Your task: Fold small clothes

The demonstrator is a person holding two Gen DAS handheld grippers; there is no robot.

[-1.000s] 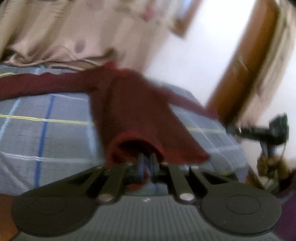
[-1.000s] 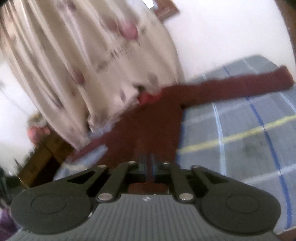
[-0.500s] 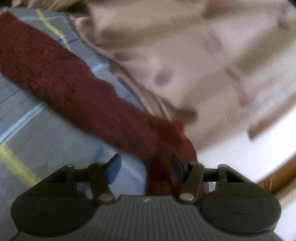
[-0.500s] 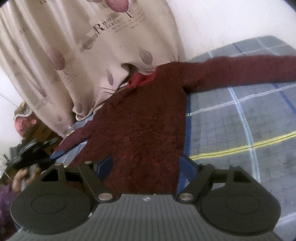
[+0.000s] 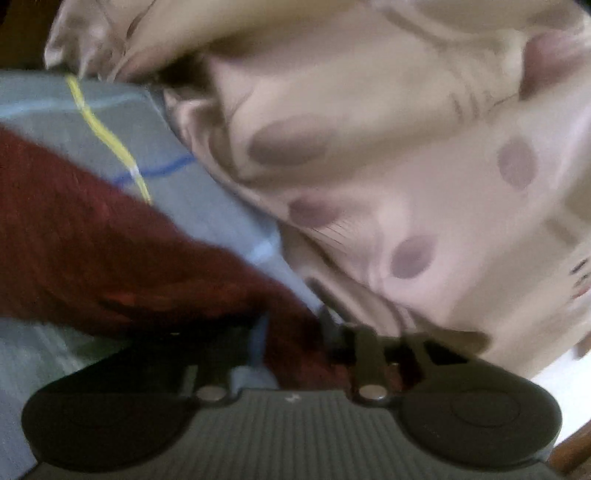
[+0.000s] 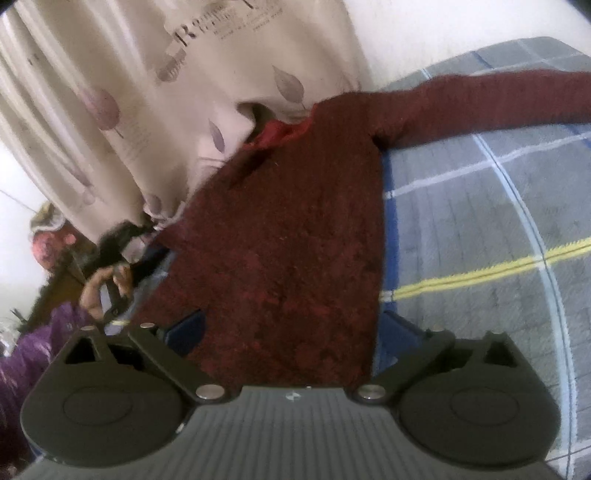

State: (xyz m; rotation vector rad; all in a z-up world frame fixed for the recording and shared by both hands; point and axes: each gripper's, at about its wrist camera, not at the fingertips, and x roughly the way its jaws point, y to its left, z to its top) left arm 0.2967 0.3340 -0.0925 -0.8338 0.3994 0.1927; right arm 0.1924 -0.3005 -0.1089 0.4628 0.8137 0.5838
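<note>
The dark red sweater (image 6: 295, 236) lay flat at frame centre — one sleeve stretched to the upper right.

- The right gripper (image 6: 291, 325) has just been opening; its jaws stand wide over the hem of the maroon sweater (image 6: 295, 236).
- The sweater lies flat on the checked bedsheet (image 6: 480, 206), collar by the curtain (image 6: 147, 92).

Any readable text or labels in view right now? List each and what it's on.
"R...": large print on the curtain, right wrist view; only the first letter reads, the rest is blurred.
Smaller lines beside it: too blurred to read.
Small mark on the right gripper body: a logo, no letters.
Sweater, bedsheet: no text.
</note>
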